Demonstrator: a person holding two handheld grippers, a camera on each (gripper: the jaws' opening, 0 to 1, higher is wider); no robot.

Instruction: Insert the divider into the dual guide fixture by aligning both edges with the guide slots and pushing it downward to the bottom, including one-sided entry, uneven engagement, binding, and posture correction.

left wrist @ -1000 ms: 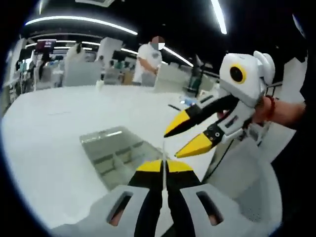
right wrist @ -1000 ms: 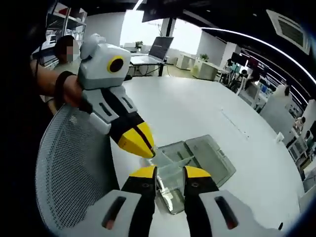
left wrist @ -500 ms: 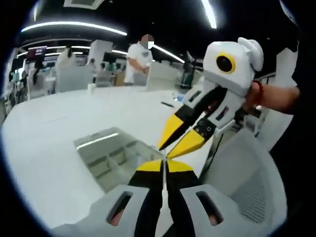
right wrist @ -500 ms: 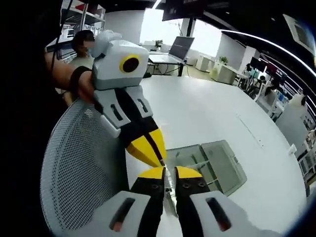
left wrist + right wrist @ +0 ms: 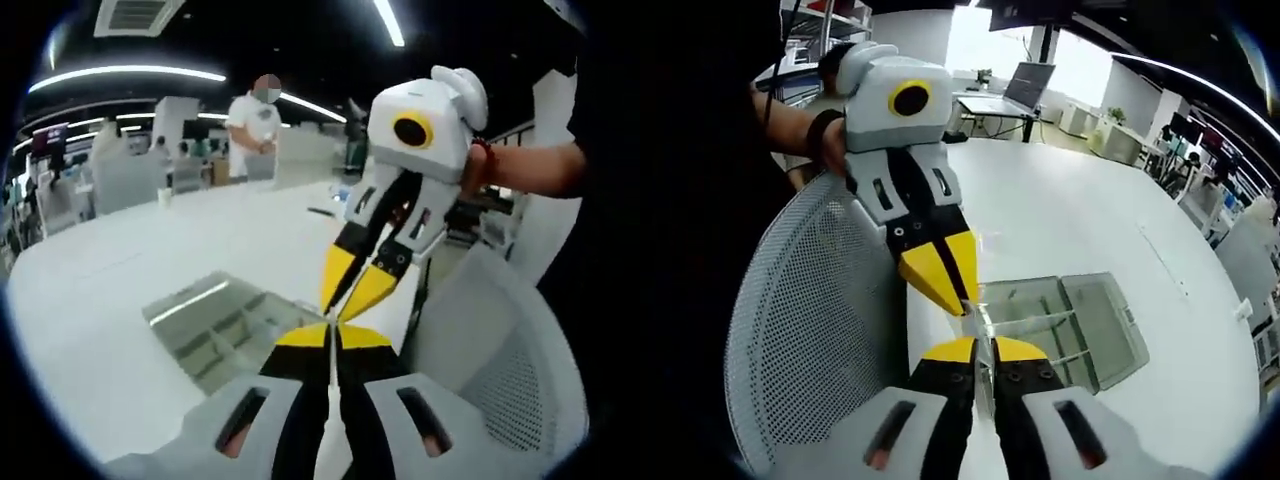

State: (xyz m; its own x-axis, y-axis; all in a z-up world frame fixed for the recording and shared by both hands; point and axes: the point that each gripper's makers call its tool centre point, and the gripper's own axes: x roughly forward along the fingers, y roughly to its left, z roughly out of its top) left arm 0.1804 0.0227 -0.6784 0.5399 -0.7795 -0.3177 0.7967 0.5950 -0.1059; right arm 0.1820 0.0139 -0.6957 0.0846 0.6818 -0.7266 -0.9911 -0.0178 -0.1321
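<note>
Since a second ago the right gripper (image 5: 352,292) has pinched shut beside the left gripper (image 5: 331,337); both clamp the thin, stiff, slippery clear divider (image 5: 985,322) above the fixture (image 5: 1095,330); grip its edges.

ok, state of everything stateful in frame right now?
left gripper: shut on divider
right gripper: shut on divider
divider: held edge-on above fixture, not yet in slots
fixture: clear box, lid open flat on table
mesh chair: unoccupied
</note>
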